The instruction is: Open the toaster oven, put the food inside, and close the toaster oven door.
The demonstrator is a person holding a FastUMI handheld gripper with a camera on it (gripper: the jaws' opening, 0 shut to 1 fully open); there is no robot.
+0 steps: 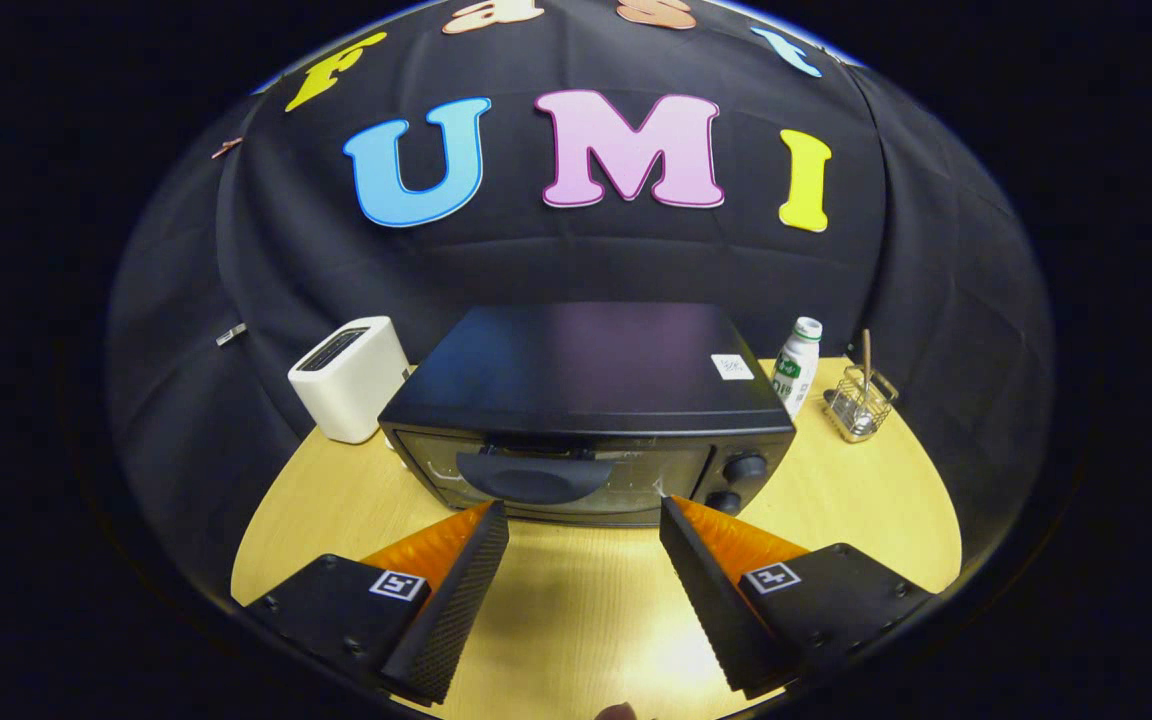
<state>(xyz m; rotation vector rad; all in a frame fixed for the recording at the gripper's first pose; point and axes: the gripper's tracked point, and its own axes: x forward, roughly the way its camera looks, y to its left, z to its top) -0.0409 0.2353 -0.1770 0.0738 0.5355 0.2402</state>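
A black toaster oven (586,400) stands on the wooden table (576,600), just beyond my fingers. Its glass door (556,480) is closed, with a dark curved handle (534,477) across the upper middle. Two round knobs (742,468) sit on the right of its front. My gripper (584,512) is open, its two black ribbed fingers (456,590) spread wide in front of the door, nothing between them but bare table. The fingertips reach almost to the oven's lower front edge.
A white box-shaped toaster (348,378) stands left of the oven. Right of the oven are a small white bottle with a green label (798,366) and a wire holder with a utensil (860,402). Black cloth walls close in behind the round table.
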